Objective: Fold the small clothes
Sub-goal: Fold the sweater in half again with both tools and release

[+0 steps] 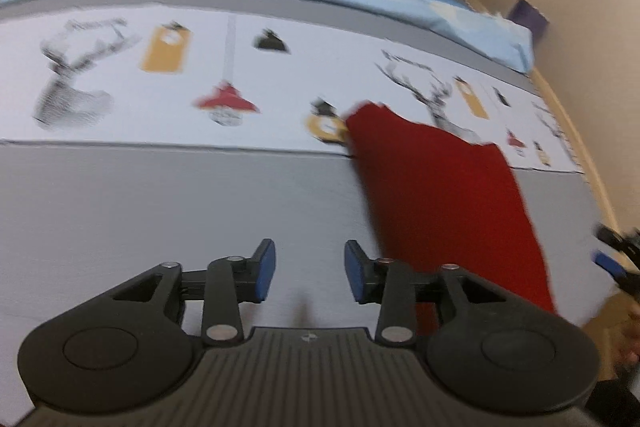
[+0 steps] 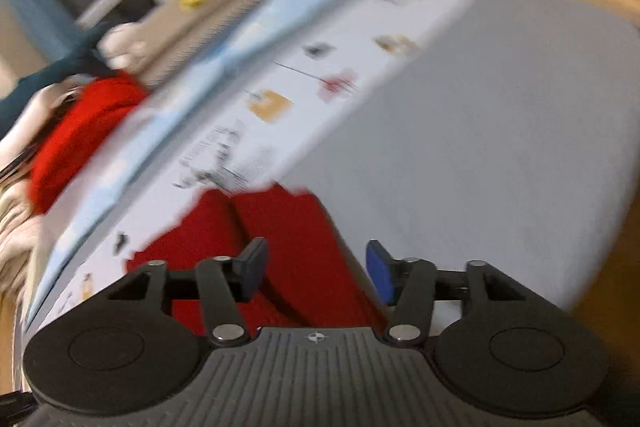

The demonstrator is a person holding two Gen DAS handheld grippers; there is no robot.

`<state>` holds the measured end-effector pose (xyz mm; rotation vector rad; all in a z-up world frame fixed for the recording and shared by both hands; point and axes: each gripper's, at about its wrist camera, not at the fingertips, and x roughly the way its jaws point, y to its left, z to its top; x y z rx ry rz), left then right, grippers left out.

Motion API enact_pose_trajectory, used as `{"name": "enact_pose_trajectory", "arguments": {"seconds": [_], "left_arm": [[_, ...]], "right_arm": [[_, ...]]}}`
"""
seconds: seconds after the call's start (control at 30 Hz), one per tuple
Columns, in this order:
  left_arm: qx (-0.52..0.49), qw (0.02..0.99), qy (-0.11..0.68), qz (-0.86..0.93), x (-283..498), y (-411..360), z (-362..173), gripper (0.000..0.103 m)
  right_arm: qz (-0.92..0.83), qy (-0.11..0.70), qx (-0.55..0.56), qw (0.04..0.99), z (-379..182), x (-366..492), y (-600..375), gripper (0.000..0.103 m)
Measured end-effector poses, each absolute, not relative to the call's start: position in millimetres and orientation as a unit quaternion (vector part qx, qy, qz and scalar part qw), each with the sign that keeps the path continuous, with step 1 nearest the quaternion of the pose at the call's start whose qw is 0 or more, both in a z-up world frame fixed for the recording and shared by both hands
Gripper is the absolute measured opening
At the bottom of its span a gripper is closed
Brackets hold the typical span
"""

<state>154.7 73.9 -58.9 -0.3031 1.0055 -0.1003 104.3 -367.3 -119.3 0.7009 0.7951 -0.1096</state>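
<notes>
Red cloth (image 1: 448, 203) flat on the bed (image 1: 180, 211)
Left gripper (image 1: 310, 273) hovers just left of it, jaws apart and empty; right gripper (image 2: 316, 273) over it, jaws apart.

words: none can be read | bed cover (image 1: 280, 75) ahead of the claw: only pictures of deer, lamps and tags, with a blurry scribble over the deer | claw body (image 2: 316, 337): a small round cross mark, no letters

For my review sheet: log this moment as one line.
left gripper: open, empty | right gripper: open, empty | red garment: flat on grey bedspread | views: motion-blurred
</notes>
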Motion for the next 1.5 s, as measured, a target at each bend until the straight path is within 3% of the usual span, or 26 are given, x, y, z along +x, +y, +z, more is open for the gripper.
{"name": "enact_pose_trajectory", "arguments": {"seconds": [0.1, 0.2, 0.27, 0.47, 0.63, 0.73, 0.83, 0.9, 0.97, 1.07, 1.33, 1.5], "left_arm": [[-0.163, 0.856, 0.485, -0.073, 162, 52, -69, 0.059], [-0.193, 0.847, 0.489, -0.086, 171, 35, -82, 0.076], [-0.216, 0.84, 0.49, -0.089, 179, 26, -91, 0.081], [-0.266, 0.813, 0.51, -0.093, 204, -2, -126, 0.084], [-0.336, 0.786, 0.514, -0.072, 213, -15, -159, 0.095], [-0.379, 0.764, 0.516, -0.073, 216, -21, -175, 0.097], [-0.395, 0.76, 0.512, -0.068, 216, -24, -181, 0.096], [-0.386, 0.767, 0.508, -0.07, 216, -24, -176, 0.081], [-0.364, 0.782, 0.499, -0.079, 216, -22, -165, 0.069], [-0.333, 0.806, 0.482, -0.088, 212, -13, -143, 0.061], [-0.255, 0.859, 0.443, -0.031, 190, 58, -87, 0.059], [-0.239, 0.856, 0.459, 0.013, 180, 99, -79, 0.063]], "right_arm": [[0.014, 0.401, 0.293, 0.868, -125, 144, -368, 0.08], [0.044, 0.474, 0.291, 0.83, -169, 182, -370, 0.079], [0.035, 0.506, 0.296, 0.809, -196, 191, -370, 0.078], [0.056, 0.542, 0.322, 0.774, -227, 208, -359, 0.076], [0.061, 0.544, 0.32, 0.773, -228, 208, -354, 0.076], [0.07, 0.542, 0.338, 0.766, -226, 207, -354, 0.068], [0.075, 0.537, 0.337, 0.769, -223, 204, -351, 0.056], [0.077, 0.527, 0.321, 0.783, -216, 203, -345, 0.042], [0.076, 0.517, 0.301, 0.798, -208, 200, -339, 0.035], [0.068, 0.501, 0.303, 0.808, -199, 196, -335, 0.026], [0.141, 0.487, 0.315, 0.802, -181, 194, -265, 0.022], [0.183, 0.495, 0.294, 0.797, -173, 191, -206, 0.022]]}}
